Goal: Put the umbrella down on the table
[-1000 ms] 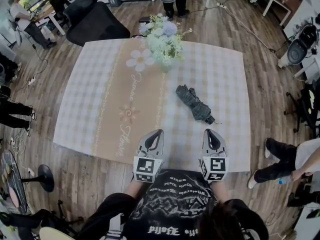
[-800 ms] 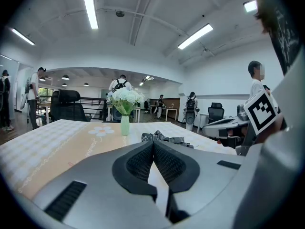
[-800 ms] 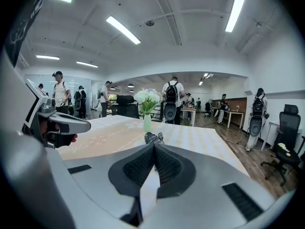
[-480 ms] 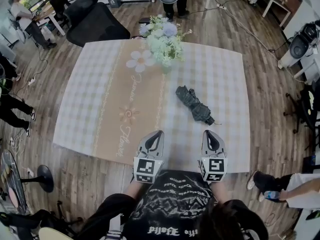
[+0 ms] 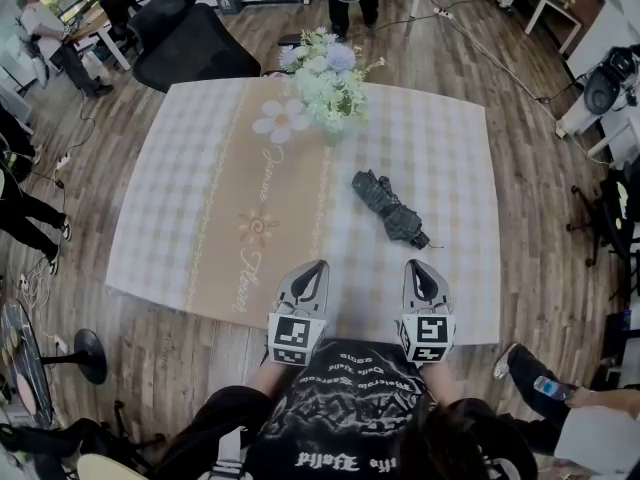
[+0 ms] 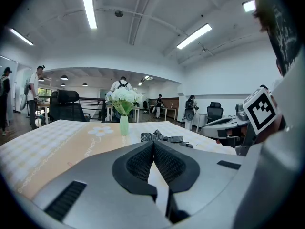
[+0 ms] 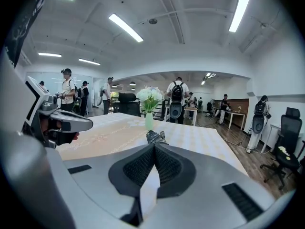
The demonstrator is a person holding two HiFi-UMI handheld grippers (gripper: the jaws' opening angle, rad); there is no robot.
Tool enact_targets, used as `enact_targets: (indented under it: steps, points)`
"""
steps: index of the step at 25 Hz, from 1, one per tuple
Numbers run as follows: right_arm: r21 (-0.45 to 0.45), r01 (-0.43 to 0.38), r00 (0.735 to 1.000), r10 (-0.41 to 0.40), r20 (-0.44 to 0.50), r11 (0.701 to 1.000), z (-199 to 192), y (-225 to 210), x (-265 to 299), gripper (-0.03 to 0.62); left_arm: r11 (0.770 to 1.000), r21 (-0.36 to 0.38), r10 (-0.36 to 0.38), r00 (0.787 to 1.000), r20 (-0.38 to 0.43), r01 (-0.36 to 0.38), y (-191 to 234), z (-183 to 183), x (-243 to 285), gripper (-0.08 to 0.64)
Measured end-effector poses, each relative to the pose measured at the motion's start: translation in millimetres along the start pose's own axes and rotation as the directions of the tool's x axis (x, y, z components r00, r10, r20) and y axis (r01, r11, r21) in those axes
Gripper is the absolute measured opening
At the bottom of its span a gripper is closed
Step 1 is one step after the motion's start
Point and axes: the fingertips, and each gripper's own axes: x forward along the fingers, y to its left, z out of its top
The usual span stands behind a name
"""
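Note:
A folded dark umbrella (image 5: 389,209) lies on the checked tablecloth (image 5: 200,198), right of centre, its handle end toward the near edge. It also shows in the left gripper view as the umbrella (image 6: 162,138) and in the right gripper view as the umbrella (image 7: 155,137), straight ahead past the jaws. My left gripper (image 5: 312,269) and right gripper (image 5: 417,268) hover side by side over the table's near edge, both shut with nothing between the jaws. Neither touches the umbrella.
A vase of pale flowers (image 5: 327,80) stands at the table's far middle. A black office chair (image 5: 190,40) is beyond the far left corner. People stand around the table on the wooden floor, one at the near right (image 5: 570,423).
Both grippers and the umbrella stay where they were. The person at the right has moved down along the near right edge of the head view.

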Motion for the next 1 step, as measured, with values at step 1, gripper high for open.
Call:
enact_targets:
  steps: [1]
  points:
    - [-0.001,-0.001,1.0,0.001,-0.001,1.0,0.2,0.7,0.3,0.008,1.0,0.0,-0.001,1.0,0.001,0.001,0.1,0.0,0.1,0.019]
